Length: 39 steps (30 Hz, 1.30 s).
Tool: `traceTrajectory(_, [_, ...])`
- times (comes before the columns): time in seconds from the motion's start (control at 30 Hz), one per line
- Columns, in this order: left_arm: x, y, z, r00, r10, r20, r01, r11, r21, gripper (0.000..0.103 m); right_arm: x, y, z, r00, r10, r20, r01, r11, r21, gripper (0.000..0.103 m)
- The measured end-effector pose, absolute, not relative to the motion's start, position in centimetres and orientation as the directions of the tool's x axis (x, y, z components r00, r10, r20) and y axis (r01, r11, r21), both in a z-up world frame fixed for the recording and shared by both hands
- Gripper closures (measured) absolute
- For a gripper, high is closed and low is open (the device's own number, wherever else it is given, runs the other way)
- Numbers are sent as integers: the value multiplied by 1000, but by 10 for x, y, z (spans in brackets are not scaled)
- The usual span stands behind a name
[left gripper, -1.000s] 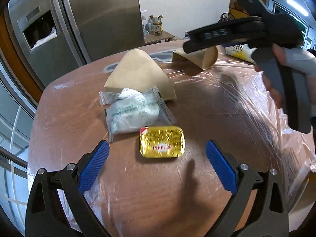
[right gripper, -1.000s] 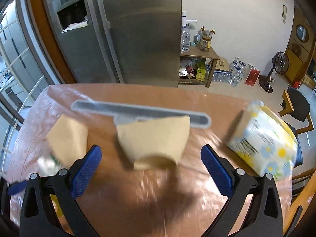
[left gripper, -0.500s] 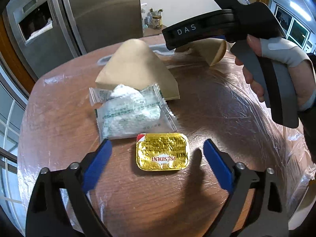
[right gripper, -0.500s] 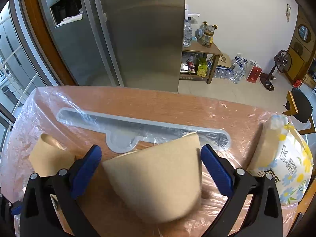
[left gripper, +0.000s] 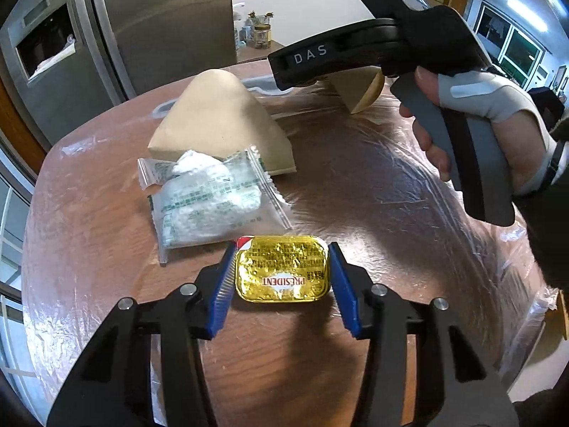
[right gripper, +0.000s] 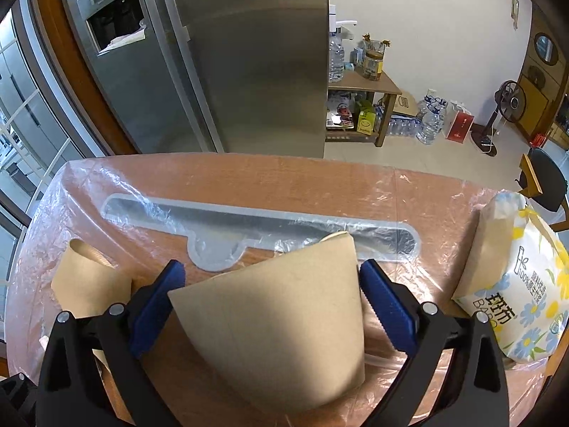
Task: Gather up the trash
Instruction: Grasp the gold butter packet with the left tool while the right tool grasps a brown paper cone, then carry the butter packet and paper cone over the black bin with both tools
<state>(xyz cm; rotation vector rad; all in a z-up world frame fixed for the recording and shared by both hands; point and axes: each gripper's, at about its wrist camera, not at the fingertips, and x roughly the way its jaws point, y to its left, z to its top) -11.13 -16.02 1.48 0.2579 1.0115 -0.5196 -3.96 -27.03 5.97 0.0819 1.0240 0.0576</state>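
A gold foil butter pack [left gripper: 281, 268] lies on the plastic-covered wooden table [left gripper: 373, 192]. My left gripper [left gripper: 281, 284] is shut on it, a blue pad touching each side. A clear wrapper with white crumpled tissue [left gripper: 209, 203] lies just beyond it, and a flattened brown paper cup [left gripper: 217, 117] behind that. My right gripper [right gripper: 272, 293] is closed onto another brown paper cup [right gripper: 281, 327] lying on its side; both pads touch its sides. That cup also shows in the left wrist view [left gripper: 359, 89], partly hidden by the right gripper's body.
A tissue pack with a flower print [right gripper: 522, 284] sits at the table's right edge. A grey slot [right gripper: 256, 224] runs across the table under the plastic. A steel fridge [right gripper: 220, 53] stands behind the table. The first brown cup [right gripper: 89, 281] lies at the left.
My left gripper moved forward and closed onto the butter pack. My right gripper moved forward and down and narrowed onto the paper cup.
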Motion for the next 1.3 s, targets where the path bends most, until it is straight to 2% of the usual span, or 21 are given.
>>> traceTrajectory(0.47, [-129, -144, 28, 422, -342, -839, 525, 847, -82, 52, -77, -283, 90, 571, 121, -812, 5, 989, 151, 7])
traceTrajectory(1.3, [-176, -140, 55, 480, -358, -801, 529, 846, -61, 52, -241, -286, 123, 596, 204, -777, -62, 976, 208, 7])
